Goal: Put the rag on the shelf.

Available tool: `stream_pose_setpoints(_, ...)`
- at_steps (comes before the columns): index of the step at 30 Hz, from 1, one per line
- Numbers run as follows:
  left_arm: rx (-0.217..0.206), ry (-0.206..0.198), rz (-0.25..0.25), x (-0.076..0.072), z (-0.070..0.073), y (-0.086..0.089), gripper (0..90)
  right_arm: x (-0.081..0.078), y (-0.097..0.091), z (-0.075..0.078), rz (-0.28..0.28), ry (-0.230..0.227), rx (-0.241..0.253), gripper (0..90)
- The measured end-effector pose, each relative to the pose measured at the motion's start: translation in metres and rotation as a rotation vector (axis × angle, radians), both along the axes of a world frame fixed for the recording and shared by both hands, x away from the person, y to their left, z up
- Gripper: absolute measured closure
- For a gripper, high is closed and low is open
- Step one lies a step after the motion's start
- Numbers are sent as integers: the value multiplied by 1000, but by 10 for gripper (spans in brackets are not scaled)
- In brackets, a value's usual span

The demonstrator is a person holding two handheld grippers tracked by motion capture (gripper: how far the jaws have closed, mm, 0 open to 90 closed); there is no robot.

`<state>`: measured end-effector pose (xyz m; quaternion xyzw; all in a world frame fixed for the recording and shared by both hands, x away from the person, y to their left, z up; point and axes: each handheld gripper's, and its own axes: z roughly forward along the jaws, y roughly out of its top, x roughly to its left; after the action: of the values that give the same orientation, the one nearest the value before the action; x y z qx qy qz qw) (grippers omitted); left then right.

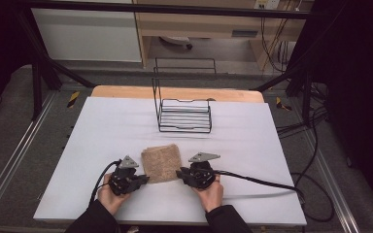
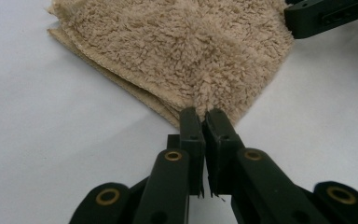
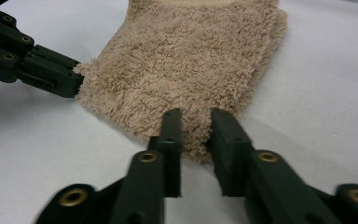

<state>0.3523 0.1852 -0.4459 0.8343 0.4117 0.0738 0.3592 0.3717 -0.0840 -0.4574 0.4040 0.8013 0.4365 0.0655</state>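
While the folded beige towel (image 1: 161, 162) lies on the bench (image 1: 102, 126) between both tools, its near left corner is pinched by the left tool (image 2: 204, 116), and its near right corner is straddled by the right tool (image 3: 196, 116), not yet fully pressed.

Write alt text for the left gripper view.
The left tongs are shut on the near corner of a folded beige towel lying on a white table. The right tongs touch the towel's far corner at the upper right.

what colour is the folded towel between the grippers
The towel is a plain tan-beige, fluffy with no pattern; the left gripper view shows it best.
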Motion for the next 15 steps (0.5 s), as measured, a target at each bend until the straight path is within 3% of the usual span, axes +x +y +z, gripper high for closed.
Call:
stream_pose_setpoints(3, -12, 3, 5, -1, 1, 0, 857, 1, 0, 1, 5, 5, 5, 857)
stream_pose_setpoints(9, -66, -5, -29, -7, 8, -4, 824, 2, -9, 18, 16, 2, -9, 877)
stream_pose_setpoints(12, -84, -52, -10, -5, 17, 1, 664, 5, -14, 26, 24, 1, -31, 877)
stream_pose_setpoints(15, -73, -92, 44, 8, 29, 11, 532, 9, -18, 28, 34, 4, -79, 873)
